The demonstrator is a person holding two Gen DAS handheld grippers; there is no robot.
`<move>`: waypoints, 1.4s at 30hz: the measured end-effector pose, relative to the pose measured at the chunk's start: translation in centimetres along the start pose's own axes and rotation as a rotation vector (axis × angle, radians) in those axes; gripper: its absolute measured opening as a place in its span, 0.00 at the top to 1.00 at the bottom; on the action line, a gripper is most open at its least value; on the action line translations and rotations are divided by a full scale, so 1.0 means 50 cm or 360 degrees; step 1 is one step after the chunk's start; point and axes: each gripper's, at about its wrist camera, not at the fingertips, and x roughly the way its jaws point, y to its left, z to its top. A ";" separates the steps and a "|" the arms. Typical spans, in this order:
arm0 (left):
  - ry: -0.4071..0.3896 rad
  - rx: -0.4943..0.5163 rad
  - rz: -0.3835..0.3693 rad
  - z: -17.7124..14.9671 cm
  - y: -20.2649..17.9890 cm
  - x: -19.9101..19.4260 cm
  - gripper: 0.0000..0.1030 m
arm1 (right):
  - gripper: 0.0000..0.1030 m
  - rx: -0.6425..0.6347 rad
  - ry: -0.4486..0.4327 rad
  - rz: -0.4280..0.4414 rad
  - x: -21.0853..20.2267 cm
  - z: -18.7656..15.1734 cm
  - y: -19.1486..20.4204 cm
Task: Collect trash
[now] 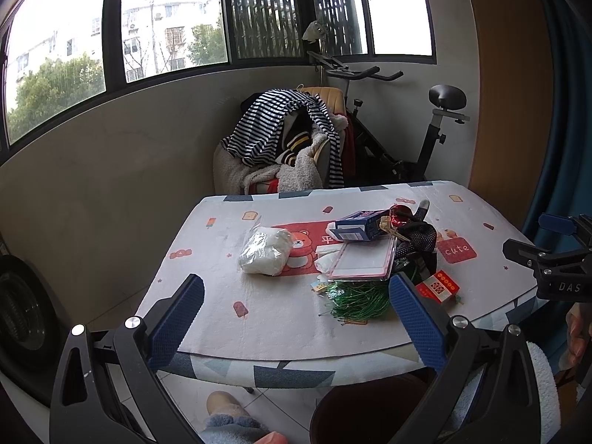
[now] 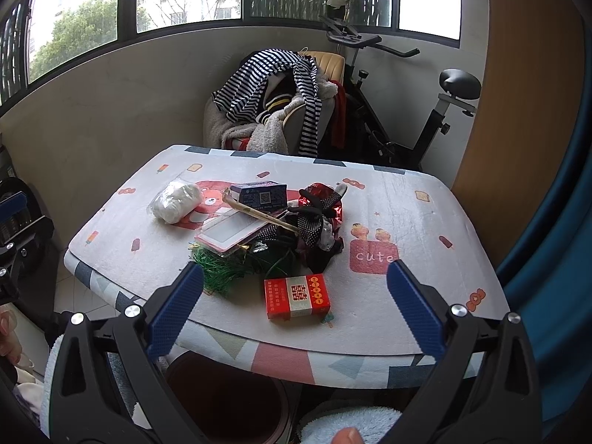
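Note:
A pile of trash lies on the cloth-covered table (image 2: 407,199): a red box (image 2: 296,296) nearest the front edge, green shredded tinsel (image 2: 225,273), a pink-rimmed flat case (image 2: 233,233), a blue box (image 2: 259,194), dark dotted fabric (image 2: 314,222), and a clear bag of white stuff (image 2: 175,199). The same items show in the left wrist view: the red box (image 1: 438,286), the tinsel (image 1: 357,301), the bag (image 1: 264,251). My left gripper (image 1: 296,318) is open and empty before the table's front edge. My right gripper (image 2: 296,303) is open, its fingers either side of the red box but short of it.
A dark red bin (image 2: 229,399) stands on the floor under the table's front edge; it also shows in the left wrist view (image 1: 370,410). Behind the table are a chair heaped with clothes (image 2: 273,100) and an exercise bike (image 2: 407,111). A blue curtain (image 2: 555,222) hangs at right.

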 end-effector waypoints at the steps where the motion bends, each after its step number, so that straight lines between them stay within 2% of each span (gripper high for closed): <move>1: 0.0000 0.0000 -0.0001 0.000 0.000 0.000 0.05 | 0.05 0.0001 0.0000 -0.0001 0.000 0.000 -0.001; 33: -0.0010 0.0035 0.0022 0.003 0.001 0.001 0.05 | 0.05 0.0004 0.0011 -0.0012 0.007 0.001 -0.007; 38: -0.0038 0.0062 -0.0018 0.002 -0.001 0.005 0.05 | 0.05 0.0014 0.0016 -0.0002 0.015 -0.001 -0.011; 42: 0.0001 0.0013 -0.0099 -0.006 0.007 0.022 0.05 | 0.05 0.0043 0.0021 0.0036 0.033 -0.011 -0.016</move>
